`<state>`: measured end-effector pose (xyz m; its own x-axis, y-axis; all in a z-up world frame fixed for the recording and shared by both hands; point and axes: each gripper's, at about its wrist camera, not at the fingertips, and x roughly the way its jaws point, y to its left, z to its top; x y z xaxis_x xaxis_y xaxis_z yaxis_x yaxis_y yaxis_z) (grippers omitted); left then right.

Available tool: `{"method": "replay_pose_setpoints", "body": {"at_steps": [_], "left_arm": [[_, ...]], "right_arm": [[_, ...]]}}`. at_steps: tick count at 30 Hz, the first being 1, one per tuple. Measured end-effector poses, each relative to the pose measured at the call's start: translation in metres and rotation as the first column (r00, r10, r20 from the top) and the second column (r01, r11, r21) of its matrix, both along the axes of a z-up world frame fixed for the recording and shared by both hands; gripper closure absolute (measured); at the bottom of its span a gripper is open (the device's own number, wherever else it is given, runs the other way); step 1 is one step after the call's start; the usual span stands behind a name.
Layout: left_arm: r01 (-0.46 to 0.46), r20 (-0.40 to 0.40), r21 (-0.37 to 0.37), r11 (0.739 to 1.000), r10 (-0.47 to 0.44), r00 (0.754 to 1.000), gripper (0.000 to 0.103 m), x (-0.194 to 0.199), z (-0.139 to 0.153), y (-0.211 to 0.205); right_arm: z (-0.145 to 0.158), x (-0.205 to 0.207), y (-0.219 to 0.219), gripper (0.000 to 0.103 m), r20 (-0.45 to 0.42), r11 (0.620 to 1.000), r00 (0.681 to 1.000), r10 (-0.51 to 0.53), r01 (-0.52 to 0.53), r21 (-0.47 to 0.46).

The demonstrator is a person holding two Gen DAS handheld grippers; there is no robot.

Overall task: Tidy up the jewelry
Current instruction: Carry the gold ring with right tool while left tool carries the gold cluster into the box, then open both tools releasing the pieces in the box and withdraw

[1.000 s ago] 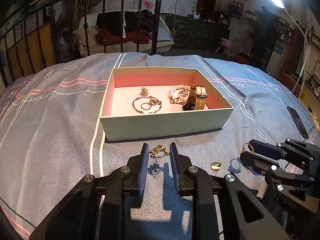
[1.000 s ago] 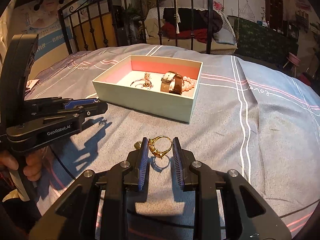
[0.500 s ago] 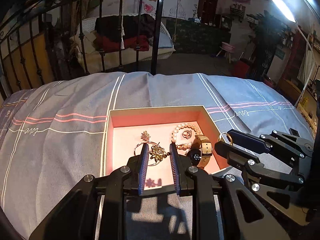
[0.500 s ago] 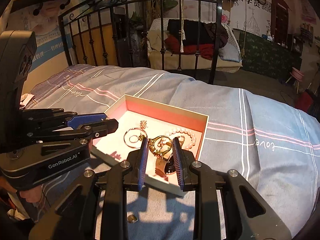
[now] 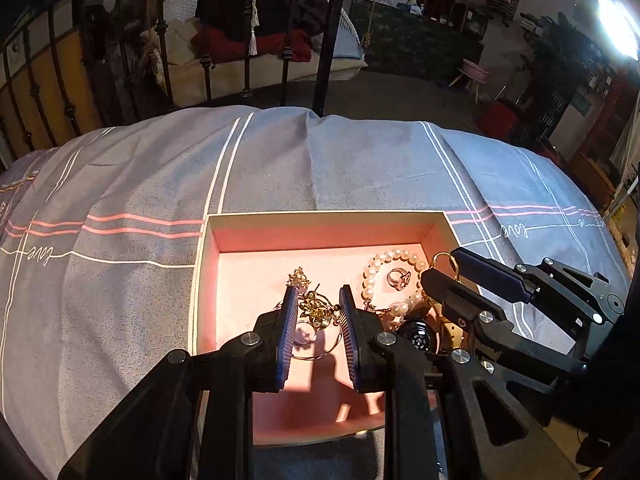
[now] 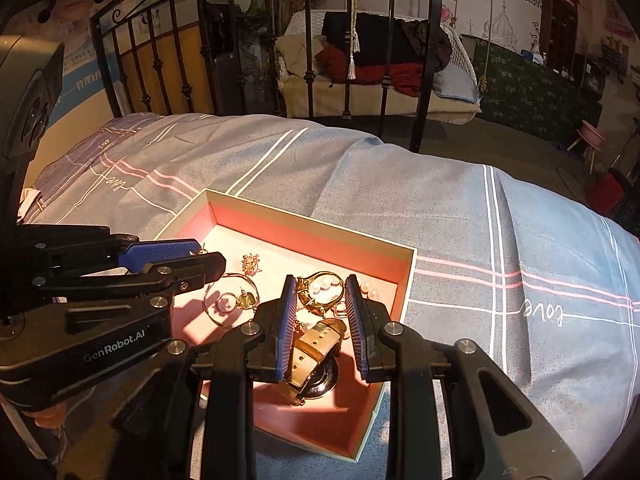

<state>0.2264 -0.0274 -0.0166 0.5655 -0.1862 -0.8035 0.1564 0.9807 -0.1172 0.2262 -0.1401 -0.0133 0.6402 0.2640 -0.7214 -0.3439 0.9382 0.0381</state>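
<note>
The left gripper (image 5: 316, 312) is pinching a small gold filigree earring (image 5: 314, 309) between its blue ribbed pads, holding it above the near-left part of the shallow cardboard box with a pink lining (image 5: 320, 224); the right gripper (image 6: 320, 296) is clamping a gold ring with an ornate setting (image 6: 320, 294) over the right half of the same box, which is sitting on the grey striped bed cover (image 6: 460, 208). Lying in the box are a white pearl bracelet (image 5: 394, 258), a silver ring (image 5: 398, 278) inside its loop, a thin silver bangle (image 6: 224, 304), and a tan-strapped wristwatch (image 6: 316, 350) directly beneath the right gripper. Both held pieces look very light, stiff and slick, so they are likely to twist or slip between the pads; the earring's fine filigree seems apt to bend, so taking it by its thicker body looks safer; the ring is best held across its band. Releasing low over bare lining should be keeping chains from tangling.
</note>
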Motion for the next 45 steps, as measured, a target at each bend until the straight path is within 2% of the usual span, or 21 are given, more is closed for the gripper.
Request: {"method": "replay_pose_setpoints", "body": {"at_steps": [20, 29, 31, 32, 33, 35, 40, 42, 45], "left_arm": [[-0.020, -0.079, -0.007, 1.000, 0.019, 0.997, 0.081, 0.018, -0.029, 0.005], [-0.019, -0.075, -0.023, 1.000, 0.017, 0.997, 0.074, 0.018, -0.027, 0.005], [-0.028, -0.059, -0.009, 1.000, 0.028, 0.998, 0.066, 0.015, -0.022, 0.005], [-0.037, -0.046, 0.003, 0.999, 0.037, 0.998, 0.060, 0.013, -0.019, 0.006], [-0.038, -0.032, 0.002, 0.999, 0.038, 0.999, 0.058, 0.011, -0.015, 0.008], [-0.043, -0.014, -0.017, 0.999, 0.043, 0.999, 0.054, 0.003, -0.007, 0.013], [-0.033, 0.076, -0.079, 0.996, 0.039, 0.996, 0.047, -0.038, 0.017, 0.023], [-0.017, 0.101, -0.087, 0.996, 0.025, 0.995, 0.042, -0.062, 0.018, 0.021], [0.008, 0.112, -0.079, 0.997, 0.001, 0.994, 0.041, -0.097, 0.007, 0.017]], "right_arm": [[-0.024, 0.015, 0.009, 0.077, -0.045, 0.999, 0.999, 0.022, -0.023, -0.026], [-0.023, 0.012, 0.007, 0.077, -0.043, 0.999, 0.999, 0.023, -0.024, -0.041], [-0.021, 0.010, 0.005, 0.075, -0.033, 0.999, 0.999, 0.012, -0.014, -0.040], [-0.019, 0.008, 0.001, 0.070, -0.028, 0.999, 1.000, 0.004, -0.005, -0.032], [-0.016, 0.006, -0.002, 0.065, -0.019, 1.000, 1.000, -0.009, 0.008, -0.021], [-0.006, -0.005, -0.010, 0.043, 0.018, 0.999, 0.999, -0.038, 0.038, 0.001], [0.014, -0.056, -0.029, 0.042, 0.088, 0.997, 0.994, -0.062, 0.057, 0.058], [0.011, -0.082, -0.033, 0.042, 0.086, 0.996, 0.995, -0.056, 0.049, 0.078], [-0.007, -0.117, -0.032, 0.042, 0.051, 0.997, 0.998, -0.036, 0.032, 0.075]]}}
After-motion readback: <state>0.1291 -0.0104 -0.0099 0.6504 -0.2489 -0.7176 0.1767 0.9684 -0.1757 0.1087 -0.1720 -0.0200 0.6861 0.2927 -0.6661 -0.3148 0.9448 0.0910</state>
